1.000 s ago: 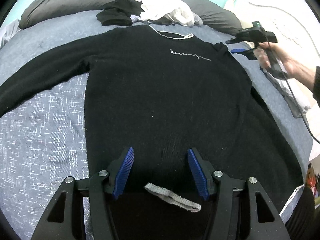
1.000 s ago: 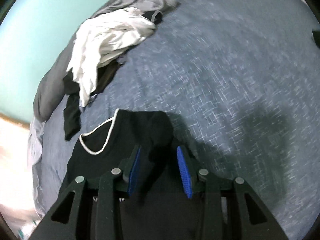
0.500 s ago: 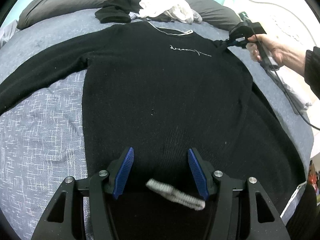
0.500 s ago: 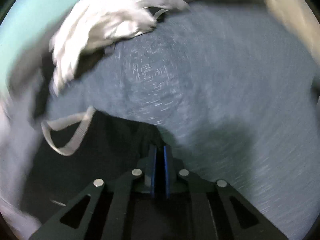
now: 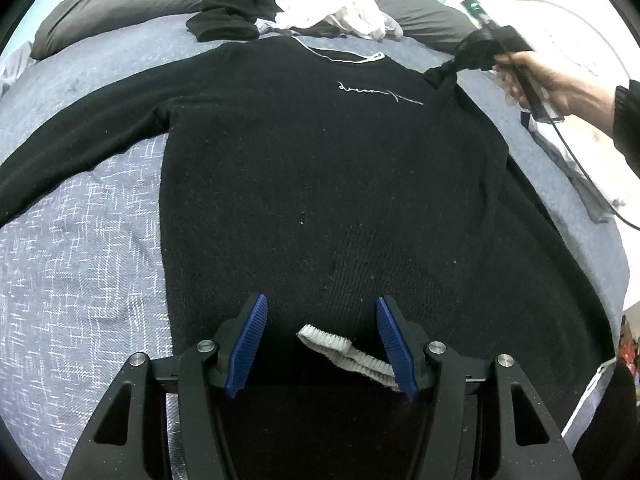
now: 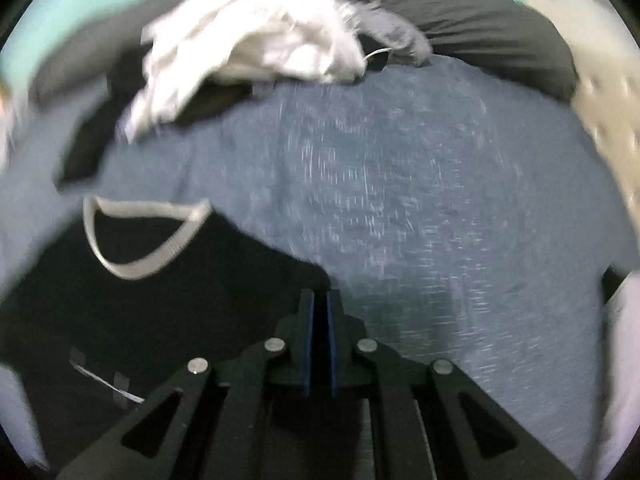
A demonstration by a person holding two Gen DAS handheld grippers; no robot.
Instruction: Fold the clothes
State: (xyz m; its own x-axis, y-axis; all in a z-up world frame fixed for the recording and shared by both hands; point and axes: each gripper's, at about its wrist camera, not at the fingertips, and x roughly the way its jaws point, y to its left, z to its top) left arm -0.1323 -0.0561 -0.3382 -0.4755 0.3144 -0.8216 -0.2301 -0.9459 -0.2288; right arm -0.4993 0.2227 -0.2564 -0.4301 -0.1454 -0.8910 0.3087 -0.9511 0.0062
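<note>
A black sweater [image 5: 320, 168] with a white-trimmed collar [image 5: 340, 58] lies flat, front up, on the bed. My left gripper [image 5: 320, 320] is open over its bottom hem, where a grey ribbed strip [image 5: 344, 350] lies between the fingers. My right gripper [image 5: 460, 62] is shut on the sweater's right shoulder and lifts it a little. In the right wrist view the shut gripper [image 6: 320, 300] pinches black cloth [image 6: 160, 312], with the collar [image 6: 136, 240] to its left.
A blue-grey woven bedspread [image 5: 80, 264] covers the bed. A pile of white and black clothes [image 5: 312, 12] lies beyond the collar against dark grey pillows [image 5: 120, 12]. White bedding [image 5: 580, 152] lies at the right edge.
My right gripper closed on the sweater's right shoulder and raised it. The left gripper stayed open over the hem.
</note>
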